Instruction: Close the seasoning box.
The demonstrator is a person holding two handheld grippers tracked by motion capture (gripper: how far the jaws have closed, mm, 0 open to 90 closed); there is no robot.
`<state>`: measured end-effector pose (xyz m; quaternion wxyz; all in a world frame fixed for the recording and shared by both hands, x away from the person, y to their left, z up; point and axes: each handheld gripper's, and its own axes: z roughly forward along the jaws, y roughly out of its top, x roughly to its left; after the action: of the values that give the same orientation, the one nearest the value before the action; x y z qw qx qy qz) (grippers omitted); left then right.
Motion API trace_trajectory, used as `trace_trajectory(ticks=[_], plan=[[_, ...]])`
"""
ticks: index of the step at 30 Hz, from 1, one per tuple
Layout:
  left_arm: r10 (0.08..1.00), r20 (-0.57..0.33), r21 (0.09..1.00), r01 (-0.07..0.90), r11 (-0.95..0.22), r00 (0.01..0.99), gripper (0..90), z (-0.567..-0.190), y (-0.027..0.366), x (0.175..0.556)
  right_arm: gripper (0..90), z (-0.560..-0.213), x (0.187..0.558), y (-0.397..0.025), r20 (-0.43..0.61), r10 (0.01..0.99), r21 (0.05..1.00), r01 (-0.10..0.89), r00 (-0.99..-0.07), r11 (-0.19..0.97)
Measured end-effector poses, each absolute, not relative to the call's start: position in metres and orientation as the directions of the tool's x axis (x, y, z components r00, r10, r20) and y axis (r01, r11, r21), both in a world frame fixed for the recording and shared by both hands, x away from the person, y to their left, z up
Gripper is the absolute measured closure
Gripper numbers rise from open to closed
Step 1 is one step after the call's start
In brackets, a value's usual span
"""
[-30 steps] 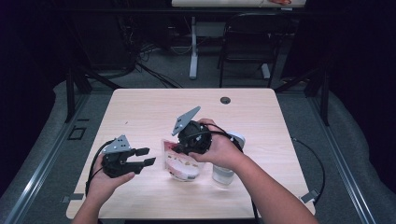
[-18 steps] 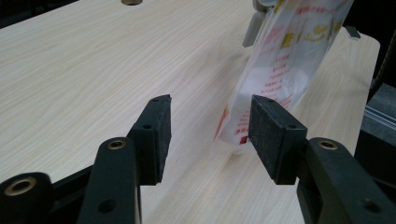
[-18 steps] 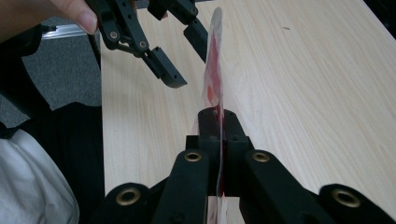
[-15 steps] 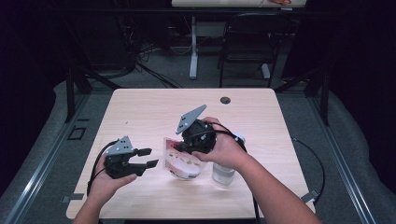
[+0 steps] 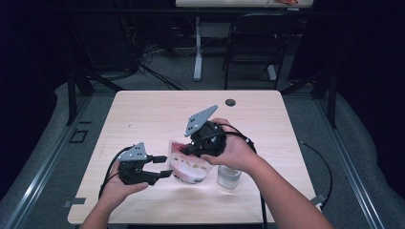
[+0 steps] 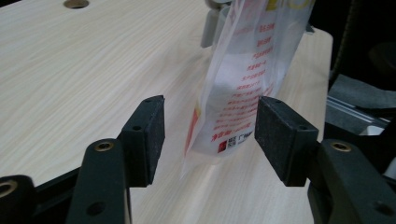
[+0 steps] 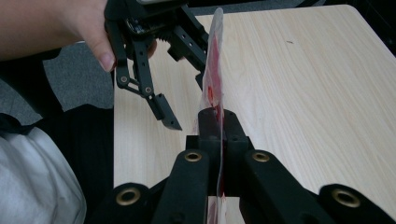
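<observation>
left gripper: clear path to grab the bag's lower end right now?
Probably yes. The left gripper is open, its jaws standing on either side of the plastic bag with nothing between them, while the right gripper pinches the bag's top edge.

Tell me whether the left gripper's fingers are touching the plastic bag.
Apart. In the left gripper view, the left gripper is open, and the plastic bag hangs between its fingers with bare table visible on each side of it.
</observation>
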<state>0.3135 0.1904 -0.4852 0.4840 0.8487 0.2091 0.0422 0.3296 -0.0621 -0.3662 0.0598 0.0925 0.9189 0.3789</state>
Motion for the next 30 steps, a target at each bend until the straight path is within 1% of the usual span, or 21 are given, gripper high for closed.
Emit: trace_trajectory(ticks=[8,17,24,30], plan=[[0.339,-0.139,0.818,0.301,-0.489,0.93,41.6,-0.493,0.178,0.319,90.0,-0.362,0.329,-0.069,-0.045,0.183,0.723,0.095,-0.982,0.685],[0.268,-0.164,0.828,0.28,-0.487,0.949,41.6,-0.494,0.167,0.323,90.0,-0.353,0.327,-0.072,-0.057,0.144,0.721,0.059,-0.988,0.69],[0.229,-0.183,0.828,0.276,-0.487,0.956,41.3,-0.494,0.162,0.326,90.0,-0.349,0.326,-0.073,-0.051,0.135,0.732,0.054,-0.99,0.679],[0.213,-0.166,0.829,0.253,-0.499,0.963,40.8,-0.495,0.157,0.327,90.0,-0.349,0.326,-0.074,-0.049,0.131,0.733,0.054,-0.99,0.678]])
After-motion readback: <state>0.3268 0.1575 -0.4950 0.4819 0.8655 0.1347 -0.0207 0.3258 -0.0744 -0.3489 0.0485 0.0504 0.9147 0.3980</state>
